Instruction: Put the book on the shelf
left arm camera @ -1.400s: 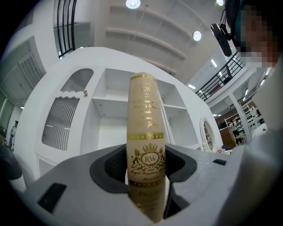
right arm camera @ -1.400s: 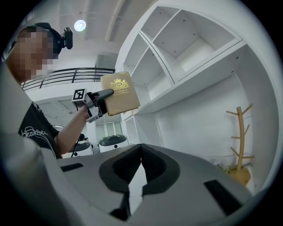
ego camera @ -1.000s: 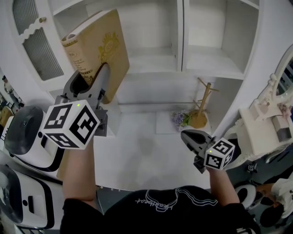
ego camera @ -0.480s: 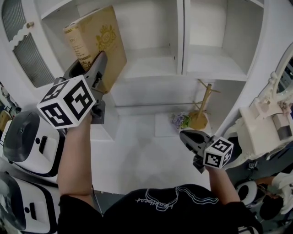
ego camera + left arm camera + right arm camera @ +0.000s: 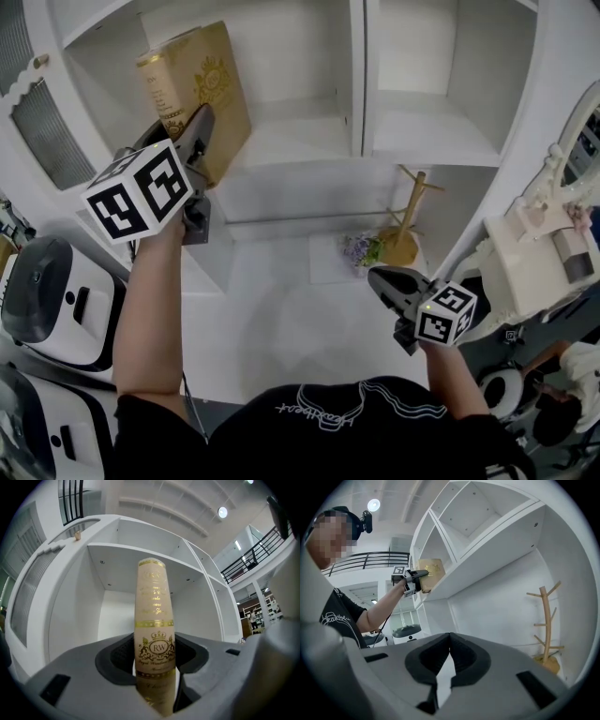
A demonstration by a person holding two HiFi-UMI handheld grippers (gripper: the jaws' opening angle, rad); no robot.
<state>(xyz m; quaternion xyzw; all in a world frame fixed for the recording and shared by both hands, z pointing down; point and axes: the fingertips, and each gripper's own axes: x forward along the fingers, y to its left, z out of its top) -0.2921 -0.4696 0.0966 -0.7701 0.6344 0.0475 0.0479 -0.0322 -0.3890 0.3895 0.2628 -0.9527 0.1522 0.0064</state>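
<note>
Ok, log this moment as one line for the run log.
phase: placing | left tool: shut on book, upright at left shelf bay, not released | right tool: shut, empty, held low

The left hand-held gripper [image 5: 202,122] clamped the tan book [image 5: 199,80] by its lower edge at the mouth of the shelf's [image 5: 309,142] left compartment. Below the shelf stood a wooden stand [image 5: 410,217] and flowers [image 5: 359,248]. The right hand-held gripper [image 5: 380,278] hung lower still, in front of the shelf.
</note>
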